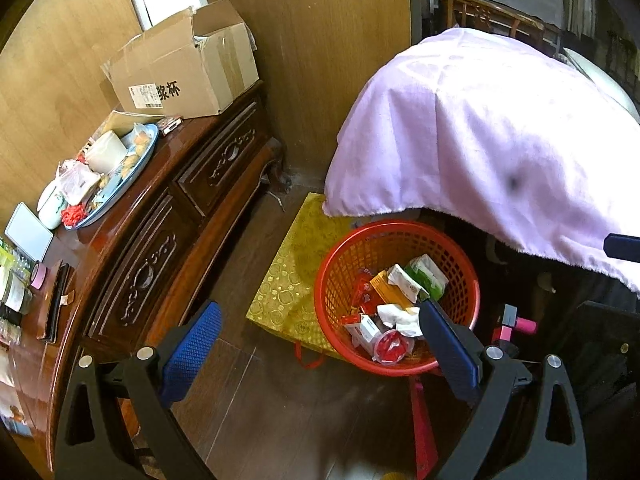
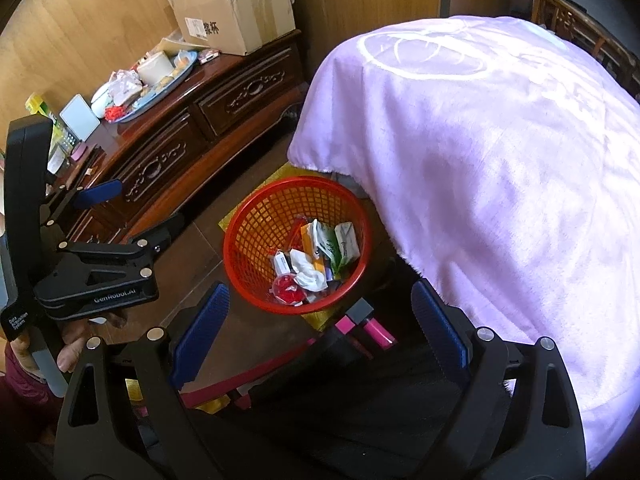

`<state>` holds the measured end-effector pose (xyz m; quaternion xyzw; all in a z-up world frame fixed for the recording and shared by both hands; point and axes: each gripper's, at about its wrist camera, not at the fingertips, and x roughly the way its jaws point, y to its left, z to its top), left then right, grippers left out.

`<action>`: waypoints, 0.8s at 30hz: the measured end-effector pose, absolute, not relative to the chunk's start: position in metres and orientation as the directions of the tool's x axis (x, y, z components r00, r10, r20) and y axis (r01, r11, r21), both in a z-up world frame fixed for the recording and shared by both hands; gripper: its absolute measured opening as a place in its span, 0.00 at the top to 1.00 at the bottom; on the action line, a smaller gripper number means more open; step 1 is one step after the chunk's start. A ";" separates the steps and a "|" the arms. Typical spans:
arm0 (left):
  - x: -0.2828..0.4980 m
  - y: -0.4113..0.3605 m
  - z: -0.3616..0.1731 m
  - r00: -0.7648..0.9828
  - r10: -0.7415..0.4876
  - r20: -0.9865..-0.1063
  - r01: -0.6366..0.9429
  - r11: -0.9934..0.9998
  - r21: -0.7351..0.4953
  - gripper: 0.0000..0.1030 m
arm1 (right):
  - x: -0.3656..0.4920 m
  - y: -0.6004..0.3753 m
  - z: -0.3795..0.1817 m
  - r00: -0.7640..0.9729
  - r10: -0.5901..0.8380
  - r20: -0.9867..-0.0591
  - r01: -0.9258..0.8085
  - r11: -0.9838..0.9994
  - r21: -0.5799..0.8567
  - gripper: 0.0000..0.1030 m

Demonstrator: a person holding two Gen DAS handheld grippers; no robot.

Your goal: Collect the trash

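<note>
The red basket (image 2: 296,244) stands on the floor between the dark wooden cabinet (image 1: 168,236) and the bed's lilac blanket (image 2: 500,160), its far side over a yellow mat (image 1: 288,272). It already holds trash: small boxes (image 2: 340,246), a crumpled tissue (image 2: 307,271) and a red-filled clear cup (image 2: 289,289).

Both tools hover above the floor empty. The left hand-held gripper (image 1: 316,344) has its blue pads spread wide, nothing between them; its right pad overlaps the basket's near rim in view, though contact cannot be judged. The right hand-held gripper (image 2: 320,336) is likewise spread wide and holds nothing, with pink-and-grey items (image 2: 366,322) lying on the floor just past it, beside the basket.

The next step is probably to fetch more rubbish. Likely candidates sit on the cabinet top near its left end, around the blue tray (image 1: 116,184). To do it well, approach a single piece from above, pads astride it, close firmly on light wrappers, and release only when well over the basket's mouth.
</note>
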<state>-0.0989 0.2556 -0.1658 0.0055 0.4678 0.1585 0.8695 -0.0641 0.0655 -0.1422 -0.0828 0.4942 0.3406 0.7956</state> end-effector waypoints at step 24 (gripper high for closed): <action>-0.098 0.254 -0.166 0.512 0.273 -0.815 -0.263 0.952 0.154 0.06 | -0.065 0.061 -0.142 0.292 0.456 -0.841 -0.613 0.764 0.201 0.13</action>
